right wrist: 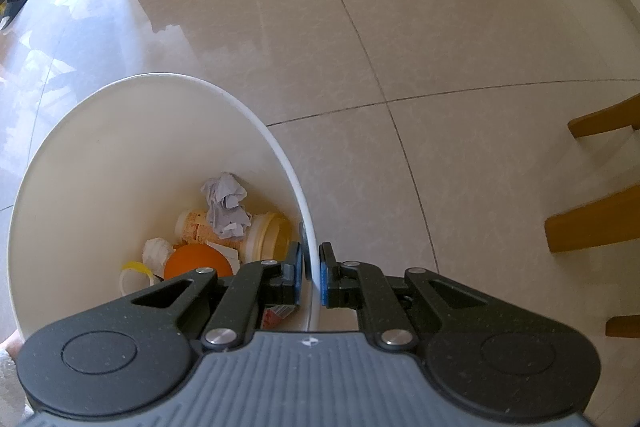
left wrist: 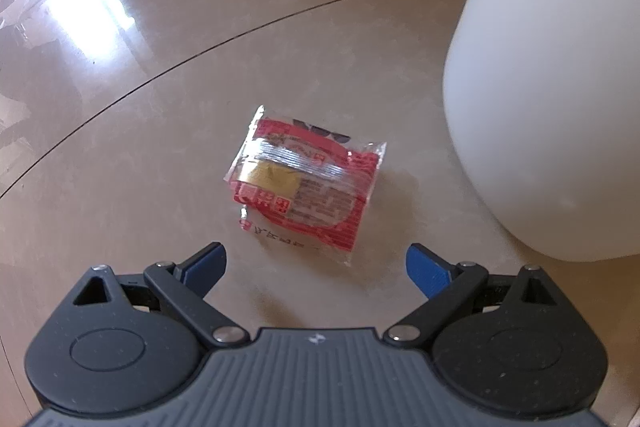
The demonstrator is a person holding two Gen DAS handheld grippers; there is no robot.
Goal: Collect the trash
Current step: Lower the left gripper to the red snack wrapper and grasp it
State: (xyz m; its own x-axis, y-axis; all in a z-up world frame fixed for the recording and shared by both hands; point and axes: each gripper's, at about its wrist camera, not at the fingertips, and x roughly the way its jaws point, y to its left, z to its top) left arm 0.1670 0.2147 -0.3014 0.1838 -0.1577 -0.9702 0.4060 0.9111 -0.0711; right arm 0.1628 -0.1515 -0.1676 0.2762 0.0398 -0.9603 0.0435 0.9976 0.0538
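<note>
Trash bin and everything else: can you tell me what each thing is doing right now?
Trash bin: upright, partly filled, rim pinched by the right gripper.
Right gripper: shut on the bin's rim.
Left gripper: open, above the floor, holding nothing.
Red snack wrapper: lying flat on the floor, beside the bin, untouched.
Crumpled paper: inside the bin, on top.
Orange lid: inside the bin.

On my left camera I see a packet that is red with a yellow patch and shiny clear plastic, on a glossy beige floor. Beside it the bin is plain white. My left gripper has blue pads on black arms and a grey ribbed body. Inside the white bin I see grey-white crumpled paper, an orange lid and a pale yellow cup. The chair legs are honey-brown wood.
</note>
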